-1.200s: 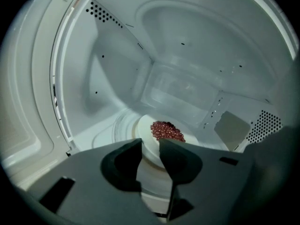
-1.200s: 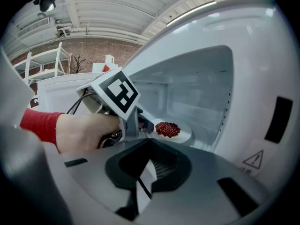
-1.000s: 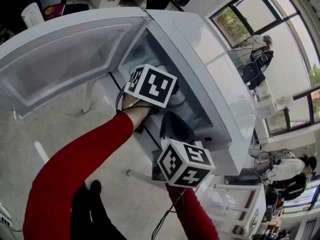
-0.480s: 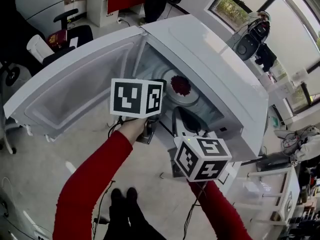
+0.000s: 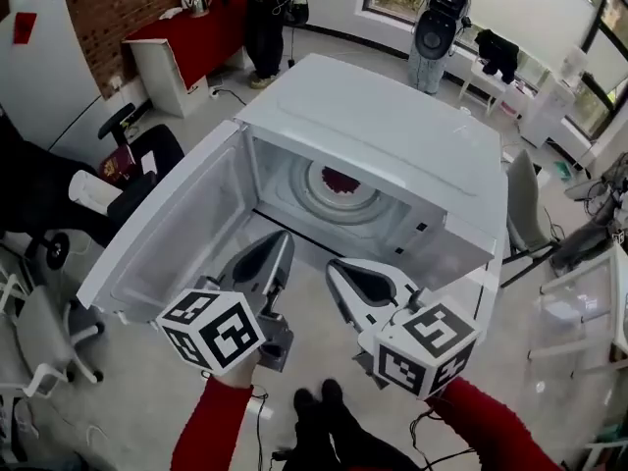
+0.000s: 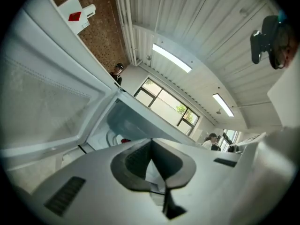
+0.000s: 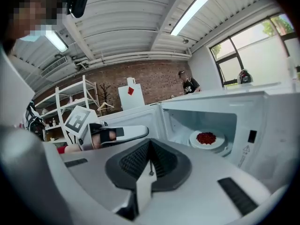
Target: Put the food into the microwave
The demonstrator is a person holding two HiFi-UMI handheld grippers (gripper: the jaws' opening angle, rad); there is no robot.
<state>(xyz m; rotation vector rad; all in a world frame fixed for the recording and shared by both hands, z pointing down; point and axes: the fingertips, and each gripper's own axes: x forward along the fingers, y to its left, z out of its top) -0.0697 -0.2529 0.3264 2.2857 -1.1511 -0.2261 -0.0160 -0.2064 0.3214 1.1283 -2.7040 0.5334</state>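
The white microwave [image 5: 392, 135] stands with its door [image 5: 167, 234] swung wide to the left. Inside, a white plate [image 5: 365, 196] of red food [image 5: 339, 181] rests on the turntable. Both grippers hang in front of the opening, outside the cavity and apart from the plate. My left gripper [image 5: 280, 246] is shut and empty, its jaws meeting in the left gripper view [image 6: 151, 142], where the food [image 6: 124, 140] shows small beyond. My right gripper [image 5: 337, 275] is also shut and empty [image 7: 150, 143]; past it lie the food [image 7: 206, 138] and the left gripper [image 7: 143, 132].
A red-covered table [image 5: 196, 37] with a person [image 5: 265, 3] beside it stands at the back left. Office chairs [image 5: 147, 155] and a white chair [image 5: 49, 351] sit left of the door. A dark fan-like unit [image 5: 437, 27] and desks are at the back right.
Both grippers have drawn back out of the microwave cavity toward me and risen. The plate of red food stays on the turntable, now unobstructed. The head view has pulled back.
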